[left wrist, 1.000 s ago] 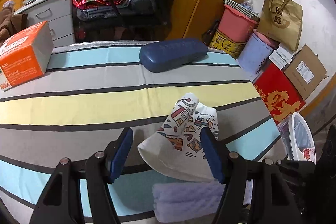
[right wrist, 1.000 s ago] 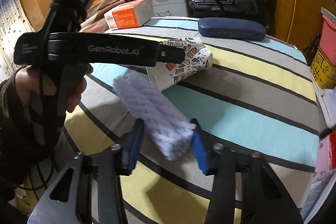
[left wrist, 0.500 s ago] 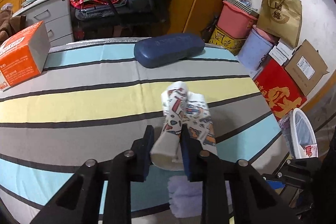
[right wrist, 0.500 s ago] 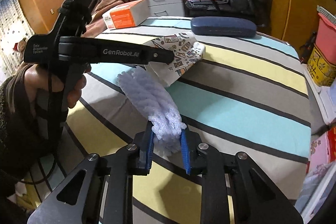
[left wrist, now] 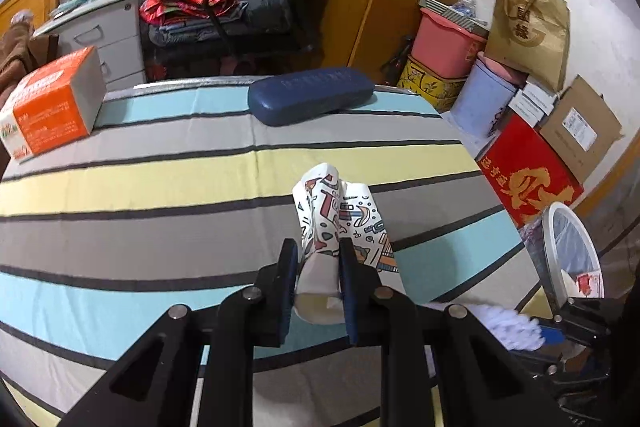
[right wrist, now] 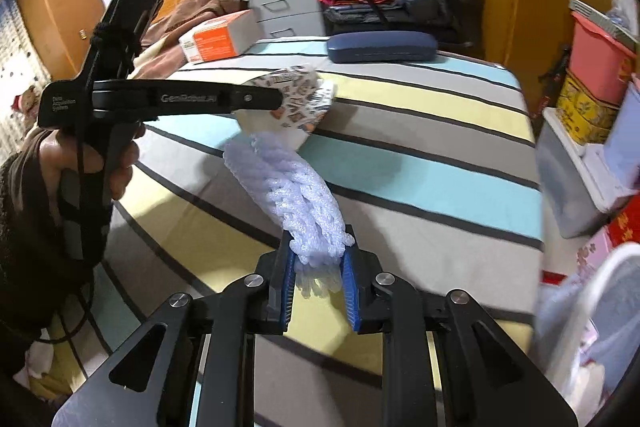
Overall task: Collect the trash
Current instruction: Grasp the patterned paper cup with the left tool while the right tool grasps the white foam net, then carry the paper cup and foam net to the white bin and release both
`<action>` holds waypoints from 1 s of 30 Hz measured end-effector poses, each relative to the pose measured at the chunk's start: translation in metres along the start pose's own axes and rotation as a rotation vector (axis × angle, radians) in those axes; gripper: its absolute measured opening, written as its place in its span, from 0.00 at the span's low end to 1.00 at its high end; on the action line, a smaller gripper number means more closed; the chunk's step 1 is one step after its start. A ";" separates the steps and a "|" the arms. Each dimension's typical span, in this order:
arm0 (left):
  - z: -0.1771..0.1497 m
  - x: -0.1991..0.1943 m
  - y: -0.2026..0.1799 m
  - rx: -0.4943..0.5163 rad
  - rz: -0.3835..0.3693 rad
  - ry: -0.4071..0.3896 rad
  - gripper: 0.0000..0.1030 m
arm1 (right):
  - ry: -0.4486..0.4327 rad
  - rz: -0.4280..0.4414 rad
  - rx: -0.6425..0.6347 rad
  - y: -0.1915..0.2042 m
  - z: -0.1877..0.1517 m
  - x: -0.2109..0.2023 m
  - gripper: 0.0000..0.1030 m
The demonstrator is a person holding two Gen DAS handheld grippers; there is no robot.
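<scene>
L gripper (left wrist: 318, 283) pitched down, clamps paper cup (left wrist: 340, 223); R gripper (right wrist: 319, 267) pinches foam net (right wrist: 296, 195).

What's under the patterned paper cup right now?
The paper cup, pinched flat in the left tongs, lies above the striped tablecloth: grey and blue stripes show around it. Whether it touches the cloth, and the patch directly beneath, is covered.
</scene>
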State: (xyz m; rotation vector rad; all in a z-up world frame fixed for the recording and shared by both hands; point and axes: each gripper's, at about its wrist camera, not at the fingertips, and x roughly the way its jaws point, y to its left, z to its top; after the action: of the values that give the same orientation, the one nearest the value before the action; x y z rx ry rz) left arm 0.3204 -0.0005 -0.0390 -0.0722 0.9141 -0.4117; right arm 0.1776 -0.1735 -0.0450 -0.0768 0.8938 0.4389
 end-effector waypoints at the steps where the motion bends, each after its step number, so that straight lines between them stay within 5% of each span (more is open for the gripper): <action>1: 0.000 0.001 -0.001 -0.005 -0.004 0.002 0.21 | -0.004 -0.014 0.021 -0.006 -0.002 -0.003 0.20; 5: 0.001 0.005 -0.004 -0.017 0.019 -0.011 0.26 | -0.019 -0.051 0.083 -0.021 -0.009 -0.010 0.20; 7: 0.000 0.010 -0.006 -0.026 0.019 0.003 0.39 | -0.026 -0.058 0.118 -0.027 -0.010 -0.010 0.20; 8: 0.000 0.014 -0.007 -0.029 0.025 0.008 0.56 | -0.026 -0.063 0.124 -0.028 -0.010 -0.010 0.20; 9: 0.000 0.018 -0.006 -0.037 0.037 0.016 0.62 | -0.027 -0.066 0.126 -0.028 -0.010 -0.008 0.20; 13: -0.001 0.021 -0.006 -0.056 0.050 0.004 0.58 | -0.034 -0.066 0.137 -0.028 -0.010 -0.006 0.20; 15: -0.001 0.021 -0.006 -0.053 0.040 0.006 0.33 | -0.042 -0.066 0.149 -0.030 -0.010 -0.007 0.20; 17: -0.001 0.017 -0.011 -0.040 0.043 0.000 0.22 | -0.053 -0.059 0.159 -0.031 -0.011 -0.008 0.20; 30: -0.010 -0.023 -0.045 0.012 0.011 -0.071 0.21 | -0.134 -0.076 0.211 -0.035 -0.018 -0.039 0.20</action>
State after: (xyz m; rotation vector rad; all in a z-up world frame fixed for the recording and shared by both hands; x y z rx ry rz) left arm 0.2863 -0.0320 -0.0176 -0.0702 0.8419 -0.4025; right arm 0.1576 -0.2232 -0.0305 0.1105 0.7975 0.2740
